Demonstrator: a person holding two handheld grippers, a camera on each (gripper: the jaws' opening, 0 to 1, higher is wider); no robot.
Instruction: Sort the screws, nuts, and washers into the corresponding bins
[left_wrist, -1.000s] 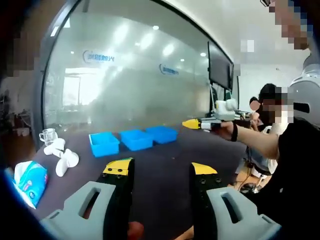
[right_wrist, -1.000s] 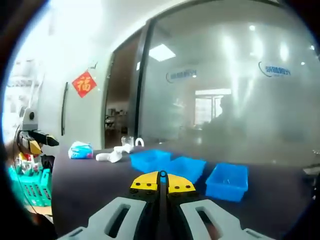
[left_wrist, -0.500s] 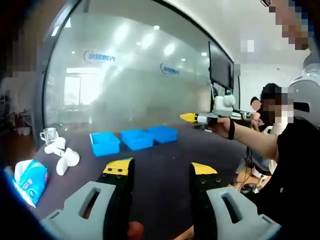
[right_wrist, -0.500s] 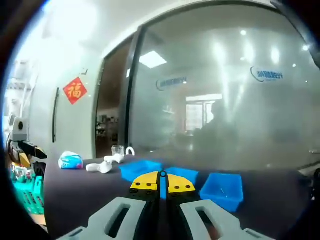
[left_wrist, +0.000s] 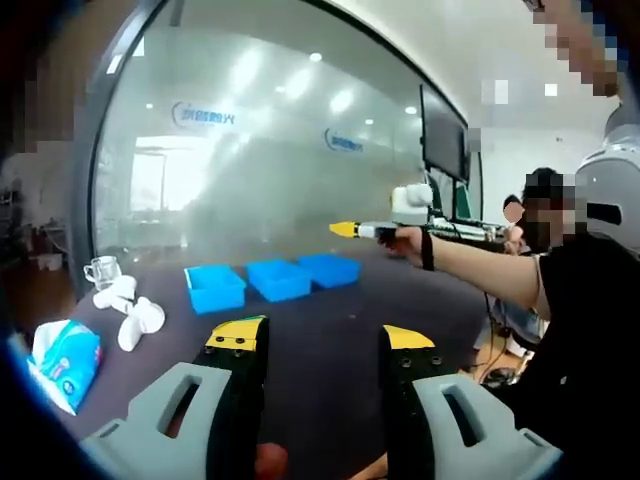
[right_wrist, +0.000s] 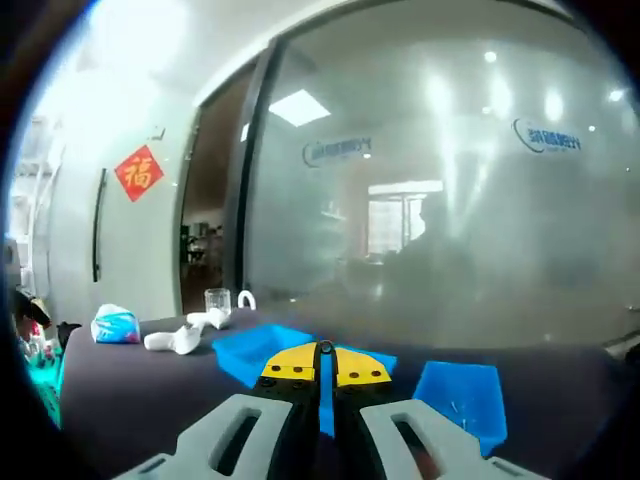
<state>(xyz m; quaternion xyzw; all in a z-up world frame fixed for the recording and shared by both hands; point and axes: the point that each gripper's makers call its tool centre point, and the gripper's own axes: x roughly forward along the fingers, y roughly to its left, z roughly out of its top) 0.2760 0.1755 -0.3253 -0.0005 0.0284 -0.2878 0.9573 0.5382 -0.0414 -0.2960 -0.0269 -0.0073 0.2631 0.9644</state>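
- Here, the left gripper (left_wrist: 322, 340) is being held low over the dark table (left_wrist: 320, 300) with its jaws spread wide and nothing between them, seemingly kept free for a pickup.
- The right gripper (right_wrist: 324, 352) is being carried with its jaws pressed together; whether some small part is pinched between the tips cannot be told. It is being reached out on an extended arm (left_wrist: 470, 268), and its yellow tip (left_wrist: 345, 229) is being aimed toward the far side of the table, probably so that it arrives above the bins.
- Just beyond the right gripper's tips, three blue bins (right_wrist: 458, 398) are being kept in a row, likely one for each kind of part; something small and pale is lying in the rightmost one.
- Ahead of the left gripper the same bins (left_wrist: 280, 279) are being viewed from farther back.
- Off to its left, white pieces (left_wrist: 130, 315), a glass cup (left_wrist: 101, 270) and a tissue pack (left_wrist: 62, 360) are being left aside.
- Loose screws, nuts or washers cannot be made out on the table.
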